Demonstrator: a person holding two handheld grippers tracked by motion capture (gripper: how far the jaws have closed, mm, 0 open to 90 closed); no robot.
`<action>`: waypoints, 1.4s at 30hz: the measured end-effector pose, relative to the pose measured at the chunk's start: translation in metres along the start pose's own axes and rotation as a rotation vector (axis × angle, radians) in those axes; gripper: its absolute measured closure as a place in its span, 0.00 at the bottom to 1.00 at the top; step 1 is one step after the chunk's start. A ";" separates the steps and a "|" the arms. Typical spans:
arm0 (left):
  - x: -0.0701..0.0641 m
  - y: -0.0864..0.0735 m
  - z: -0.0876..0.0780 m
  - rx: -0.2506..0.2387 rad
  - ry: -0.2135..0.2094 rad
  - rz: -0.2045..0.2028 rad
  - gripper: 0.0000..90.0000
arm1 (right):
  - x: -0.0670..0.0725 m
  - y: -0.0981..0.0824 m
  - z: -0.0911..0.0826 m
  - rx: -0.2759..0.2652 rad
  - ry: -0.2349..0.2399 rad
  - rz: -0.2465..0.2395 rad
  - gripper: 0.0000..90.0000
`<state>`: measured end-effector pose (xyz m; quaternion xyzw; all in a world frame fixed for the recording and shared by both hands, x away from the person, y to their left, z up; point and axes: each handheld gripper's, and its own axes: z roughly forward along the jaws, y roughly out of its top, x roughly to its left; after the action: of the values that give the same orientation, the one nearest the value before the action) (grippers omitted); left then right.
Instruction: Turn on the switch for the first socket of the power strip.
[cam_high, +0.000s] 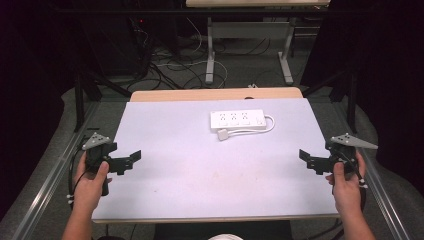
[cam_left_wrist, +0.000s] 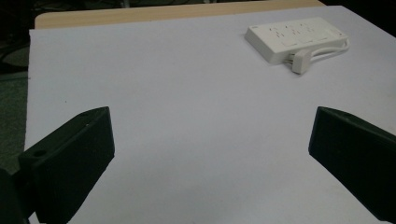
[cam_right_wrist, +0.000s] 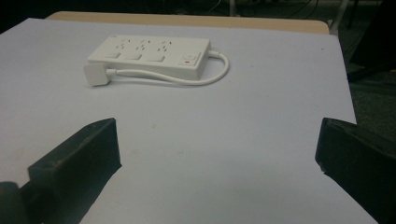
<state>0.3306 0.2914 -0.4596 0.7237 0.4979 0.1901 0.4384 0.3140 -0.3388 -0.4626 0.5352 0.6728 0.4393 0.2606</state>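
Resting on the far half of the tabletop (cam_high: 200, 170), right of centre: one white power strip (cam_high: 238, 120), lying flat, sockets up. Three socket sets run along its top, each with a switch beside it; a further switch with a red mark sits at the end where the cord leaves, as the right gripper view shows.

Cord (cam_high: 267, 128): white, leaves the strip's right end, loops round and runs back along its near side. It ends in a white plug (cam_high: 222, 134) lying on the surface just beside the strip's near left corner.

Tabletop covering: pale lilac-grey sheet, with a strip of light wood showing at the far edge.

Left gripper (cam_high: 128, 161): held in the person's left hand (cam_high: 90, 187) at the left edge of the tabletop, jaws spread wide, nothing between them. Well apart from the power strip.

Right gripper (cam_high: 309, 160): held in the right hand (cam_high: 346, 187) at the right edge, jaws likewise spread wide and empty. Also well apart from the strip.

Grey three-cornered plate tops each gripper.

Beyond the tabletop: floor with loose cables (cam_high: 170, 67) and the white legs of a second table (cam_high: 211, 50). Dark surroundings on both sides.
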 end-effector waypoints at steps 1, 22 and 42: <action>0.000 0.000 0.000 0.000 0.000 0.000 0.00 | 0.000 0.001 -0.002 -0.011 -0.001 -0.004 0.00; -0.005 0.003 -0.005 -0.016 0.004 -0.006 0.00 | 0.020 0.033 0.009 0.067 0.078 -0.082 0.00; -0.012 0.000 0.004 -0.028 0.086 -0.010 0.00 | 0.032 0.061 0.053 0.138 0.071 -0.114 0.00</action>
<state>0.3280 0.2787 -0.4592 0.7061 0.5173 0.2257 0.4276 0.3785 -0.2893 -0.4312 0.4967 0.7398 0.3951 0.2235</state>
